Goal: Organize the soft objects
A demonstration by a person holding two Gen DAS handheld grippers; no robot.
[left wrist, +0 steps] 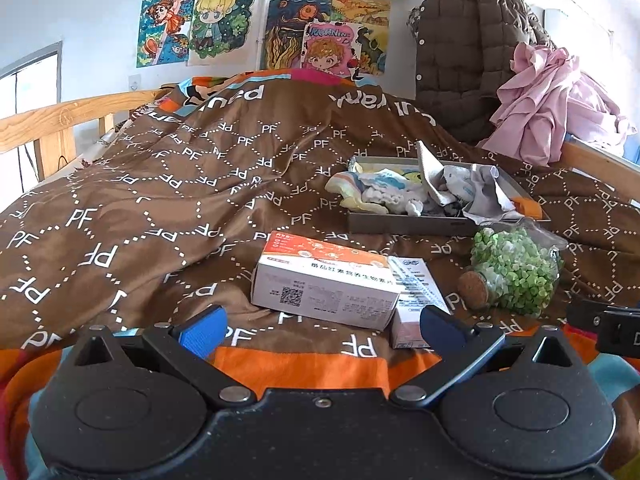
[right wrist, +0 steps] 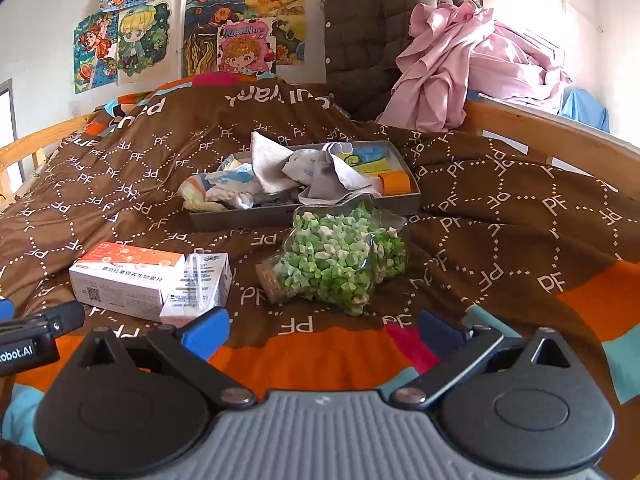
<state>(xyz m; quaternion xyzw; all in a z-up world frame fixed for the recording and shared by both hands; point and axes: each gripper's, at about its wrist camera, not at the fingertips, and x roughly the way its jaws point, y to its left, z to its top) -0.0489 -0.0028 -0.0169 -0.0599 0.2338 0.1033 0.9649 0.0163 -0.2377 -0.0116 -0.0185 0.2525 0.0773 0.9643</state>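
Observation:
A shallow grey tray [left wrist: 404, 225] [right wrist: 248, 218] rests on the brown bed cover and holds a heap of soft cloths and socks [left wrist: 400, 190] [right wrist: 280, 176], grey, white, blue and yellow. In front of it lies a glass jar of green paper stars [left wrist: 514, 270] [right wrist: 340, 264] on its side, cork toward me. A white and orange box [left wrist: 324, 280] [right wrist: 124, 276] and a smaller carton [left wrist: 416, 300] [right wrist: 200, 284] lie to the left of the jar. My left gripper [left wrist: 320, 328] is open just short of the boxes. My right gripper [right wrist: 320, 332] is open just short of the jar.
The brown patterned cover [left wrist: 180, 200] [right wrist: 500, 208] spreads over the whole bed. A wooden rail [left wrist: 60, 120] [right wrist: 560, 136] borders both sides. A brown quilted jacket [left wrist: 468, 60] and pink clothes [left wrist: 560, 104] [right wrist: 460, 68] pile at the far right. Drawings hang on the wall.

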